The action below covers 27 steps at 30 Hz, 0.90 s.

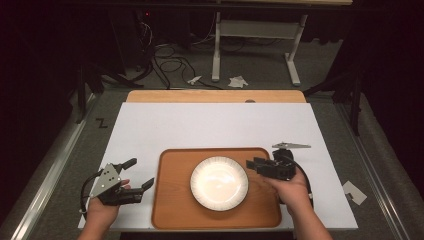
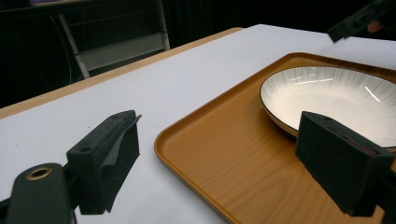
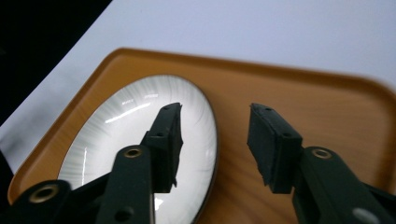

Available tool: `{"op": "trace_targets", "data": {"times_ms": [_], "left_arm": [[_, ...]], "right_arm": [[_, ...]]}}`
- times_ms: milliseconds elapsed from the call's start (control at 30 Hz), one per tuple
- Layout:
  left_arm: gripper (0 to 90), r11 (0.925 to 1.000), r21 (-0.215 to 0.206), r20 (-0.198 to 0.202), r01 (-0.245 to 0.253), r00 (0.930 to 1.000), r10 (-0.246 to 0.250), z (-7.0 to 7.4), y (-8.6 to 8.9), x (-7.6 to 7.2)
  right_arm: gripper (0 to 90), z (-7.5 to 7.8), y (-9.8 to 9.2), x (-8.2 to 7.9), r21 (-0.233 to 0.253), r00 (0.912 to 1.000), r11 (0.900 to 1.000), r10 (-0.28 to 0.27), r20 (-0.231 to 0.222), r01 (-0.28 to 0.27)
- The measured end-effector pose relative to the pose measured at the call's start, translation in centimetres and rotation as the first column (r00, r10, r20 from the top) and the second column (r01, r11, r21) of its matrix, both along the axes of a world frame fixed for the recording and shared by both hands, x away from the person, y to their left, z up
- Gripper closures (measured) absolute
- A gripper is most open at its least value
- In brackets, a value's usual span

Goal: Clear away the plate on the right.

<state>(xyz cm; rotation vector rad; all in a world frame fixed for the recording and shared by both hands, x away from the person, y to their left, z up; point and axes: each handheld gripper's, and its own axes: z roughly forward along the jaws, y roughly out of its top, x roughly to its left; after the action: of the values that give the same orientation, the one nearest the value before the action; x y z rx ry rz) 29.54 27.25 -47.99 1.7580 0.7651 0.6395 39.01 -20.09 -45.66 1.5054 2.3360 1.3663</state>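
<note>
The white plate (image 1: 219, 183) sat in the middle of the wooden tray (image 1: 172, 210), which lay on the white-covered bench (image 1: 210, 122). The right hand-held gripper (image 1: 251, 164) hovered at the plate's right rim, jaws spread wide and straddling that rim, grasping nothing. The left hand-held gripper (image 1: 141, 173) waited just off the tray's left edge, released as well, one jaw over the tray. The glazed rim looked slick and shallow; a pinch taken too near its edge might slip off, or tip the plate and skid it across the tray
</note>
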Motion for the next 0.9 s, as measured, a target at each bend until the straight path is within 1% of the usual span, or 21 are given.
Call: {"op": "trace_targets", "data": {"times_ms": [33, 67, 100, 133, 167, 233, 267, 300, 367, 400, 433, 467, 500, 533, 567, 633, 700, 733, 800, 833, 900], "left_arm": [[14.3, 1.0000, -0.002, 0.000, 0.000, 1.0000, 0.000, 0.0, 0.0, 0.0], [14.3, 1.0000, -0.003, -0.001, -0.002, 1.0000, 0.002, 0.0, 0.0, 0.0], [14.3, 1.0000, -0.003, -0.001, -0.002, 1.0000, 0.002, 0.0, 0.0, 0.0], [14.3, 1.0000, -0.005, -0.003, -0.002, 1.0000, 0.002, -0.1, 0.0, 0.0], [14.3, 1.0000, -0.005, -0.003, -0.002, 1.0000, 0.002, -0.1, 0.0, 0.0], [14.3, 1.0000, -0.002, -0.005, -0.002, 1.0000, 0.002, -0.1, 0.0, 0.1], [14.3, 1.0000, 0.000, -0.006, -0.001, 1.0000, 0.001, -0.1, 0.0, 0.1], [14.3, 1.0000, 0.002, -0.006, 0.000, 1.0000, 0.000, -0.1, -0.1, 0.1], [14.3, 1.0000, 0.002, -0.009, 0.001, 1.0000, -0.001, -0.2, -0.2, 0.1], [14.3, 1.0000, 0.006, -0.012, 0.004, 0.9999, -0.004, -0.2, -0.3, 0.1], [14.3, 1.0000, 0.009, -0.012, 0.003, 0.9999, -0.003, -0.2, -0.3, 0.1], [14.3, 0.9999, 0.010, -0.015, 0.006, 0.9999, -0.005, -0.3, -0.4, 0.1], [14.3, 0.9999, 0.010, -0.015, 0.006, 0.9999, -0.005, -0.3, -0.4, 0.1], [14.3, 0.9999, 0.012, -0.017, 0.006, 0.9998, -0.005, -0.3, -0.4, 0.1], [14.3, 0.9999, 0.015, -0.019, 0.006, 0.9998, -0.006, -0.3, -0.5, 0.1], [14.3, 0.9999, 0.013, -0.019, 0.004, 0.9998, -0.004, -0.3, -0.5, 0.1], [14.3, 0.9999, 0.013, -0.016, 0.007, 0.9998, -0.007, -0.2, -0.6, 0.1], [14.4, 0.9998, 0.015, -0.014, 0.010, 0.9998, -0.010, -0.2, -0.7, 0.0], [14.3, 0.9997, 0.022, -0.018, 0.015, 0.9997, -0.015, -0.3, -0.7, 0.1], [14.3, 0.9996, 0.024, -0.021, 0.012, 0.9997, -0.012, -0.3, -0.7, 0.1], [14.5, 0.9997, 0.023, -0.026, 0.009, 0.9996, -0.009, -0.4, -0.8, 0.2]], "right_arm": [[51.1, 0.6, -0.5, -0.1, -0.004, 0.9995, 1.000, -0.017, 0.028, 0.017], [45.2, 1.4, -1.4, -0.3, -0.001, 0.9955, 0.999, -0.031, 0.090, 0.032], [45.2, 1.4, -1.4, -0.3, -0.001, 0.9955, 0.999, -0.031, 0.090, 0.032], [44.3, 1.7, -1.8, -0.4, -0.011, 0.9920, 0.999, -0.029, 0.123, 0.031], [41.2, 2.1, -2.3, -0.7, -0.036, 0.9875, 0.999, -0.032, 0.154, 0.038], [30.8, 2.6, -3.3, -1.4, -0.060, 0.9803, 0.997, -0.045, 0.192, 0.058], [22.0, 2.8, -4.3, -2.1, -0.072, 0.9715, 0.994, -0.064, 0.228, 0.083], [22.0, 2.8, -4.3, -2.1, -0.072, 0.9715, 0.994, -0.064, 0.228, 0.083], [14.4, 2.8, -5.3, -2.7, -0.084, 0.9636, 0.991, -0.076, 0.257, 0.100], [11.7, 2.8, -5.7, -3.1, -0.090, 0.9607, 0.989, -0.089, 0.263, 0.116], [7.2, 2.6, -6.1, -3.3, -0.102, 0.9569, 0.986, -0.099, 0.273, 0.131], [0.1, 2.1, -7.0, -3.8, -0.098, 0.9512, 0.984, -0.118, 0.285, 0.152], [0.1, 2.1, -7.0, -3.8, -0.098, 0.9512, 0.984, -0.118, 0.285, 0.152], [0.0, 1.5, -7.9, -4.3, -0.079, 0.9450, 0.983, -0.138, 0.297, 0.168], [0.0, 1.5, -7.9, -4.3, -0.079, 0.9450, 0.983, -0.138, 0.297, 0.168], [0.0, 0.9, -8.6, -4.7, -0.078, 0.9458, 0.984, -0.130, 0.297, 0.160], [0.0, 0.6, -8.9, -4.9, -0.074, 0.9447, 0.985, -0.128, 0.302, 0.157], [0.0, 0.6, -9.0, -4.9, -0.067, 0.9437, 0.985, -0.131, 0.304, 0.158], [0.0, 0.3, -8.5, -4.7, -0.080, 0.9394, 0.985, -0.118, 0.322, 0.151], [0.0, 0.3, -8.5, -4.7, -0.080, 0.9394, 0.985, -0.118, 0.322, 0.151], [0.0, 0.2, -8.3, -4.6, -0.099, 0.9398, 0.986, -0.092, 0.329, 0.131]]}}
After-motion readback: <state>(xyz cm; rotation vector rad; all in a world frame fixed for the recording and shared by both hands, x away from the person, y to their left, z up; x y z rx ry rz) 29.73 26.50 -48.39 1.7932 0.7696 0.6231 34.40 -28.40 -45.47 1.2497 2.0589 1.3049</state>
